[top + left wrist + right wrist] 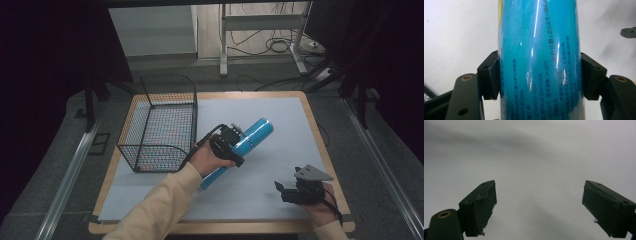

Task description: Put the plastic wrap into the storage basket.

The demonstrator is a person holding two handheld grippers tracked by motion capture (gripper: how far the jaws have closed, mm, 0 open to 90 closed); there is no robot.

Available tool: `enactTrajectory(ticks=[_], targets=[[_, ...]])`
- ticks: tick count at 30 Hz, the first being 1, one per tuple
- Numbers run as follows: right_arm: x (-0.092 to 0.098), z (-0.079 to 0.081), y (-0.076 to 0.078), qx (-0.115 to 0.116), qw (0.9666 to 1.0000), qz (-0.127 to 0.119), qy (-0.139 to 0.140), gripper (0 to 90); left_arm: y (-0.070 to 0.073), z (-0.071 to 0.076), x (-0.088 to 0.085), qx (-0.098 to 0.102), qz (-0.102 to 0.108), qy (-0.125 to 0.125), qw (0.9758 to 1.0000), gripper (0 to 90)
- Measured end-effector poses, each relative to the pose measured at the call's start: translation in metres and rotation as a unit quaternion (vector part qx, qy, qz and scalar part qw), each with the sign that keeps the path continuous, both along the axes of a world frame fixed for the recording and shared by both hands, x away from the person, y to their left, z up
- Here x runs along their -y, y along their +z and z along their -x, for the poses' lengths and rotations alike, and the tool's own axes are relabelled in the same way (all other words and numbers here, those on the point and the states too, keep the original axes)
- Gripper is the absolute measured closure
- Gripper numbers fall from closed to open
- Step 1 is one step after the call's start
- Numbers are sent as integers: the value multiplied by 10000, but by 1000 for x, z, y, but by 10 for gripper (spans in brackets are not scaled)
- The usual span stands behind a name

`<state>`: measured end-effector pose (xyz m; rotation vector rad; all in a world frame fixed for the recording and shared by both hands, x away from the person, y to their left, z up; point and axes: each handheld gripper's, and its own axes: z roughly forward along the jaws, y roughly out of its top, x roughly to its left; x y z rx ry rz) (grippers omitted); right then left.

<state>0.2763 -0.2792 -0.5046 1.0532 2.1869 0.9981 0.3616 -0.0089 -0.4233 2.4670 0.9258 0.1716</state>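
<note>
- The blue cylindrical can (537,62) is pinched between the jaws of the left gripper (227,141), one pad pressed on each side of its glossy wrap; on so smooth and rounded a surface a slip or a roll within the grip is to be feared.
- The can is held near its middle, slanted over the white mat (270,165); whether its lower end rests on the mat cannot be told. A tilt of the hand could swing either end down.
- The wire basket (160,125) stands just beside the can; its rim could be struck if the can is carried across low.
- The right gripper (290,190) is held near the tabletop's (320,135) front right corner, jaws spread and empty, so no support is offered should the can drop.
</note>
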Motion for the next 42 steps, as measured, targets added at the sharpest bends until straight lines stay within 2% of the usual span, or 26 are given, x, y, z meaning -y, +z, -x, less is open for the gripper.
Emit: enactTrajectory(ticks=[13,22,30,31,34,42], targets=[[0,-1,-1,-11,10000,8,3,123,17,-3,1,128,109,40,9999,316],[0,-1,0,-13,10000,7,16,123,40,-8,0,266,130,25,9996,316],[0,-1,0,-20,10000,9,23,123,49,-16,-4,283,47,62,9996,316],[0,-1,0,-22,10000,9,27,123,49,-17,-4,285,90,105,9995,316],[0,-1,-1,-38,10000,9,20,123,52,-21,-7,232,54,99,9997,317],[0,-2,-1,-25,10000,12,17,124,61,-32,-14,348,105,213,9991,317]])
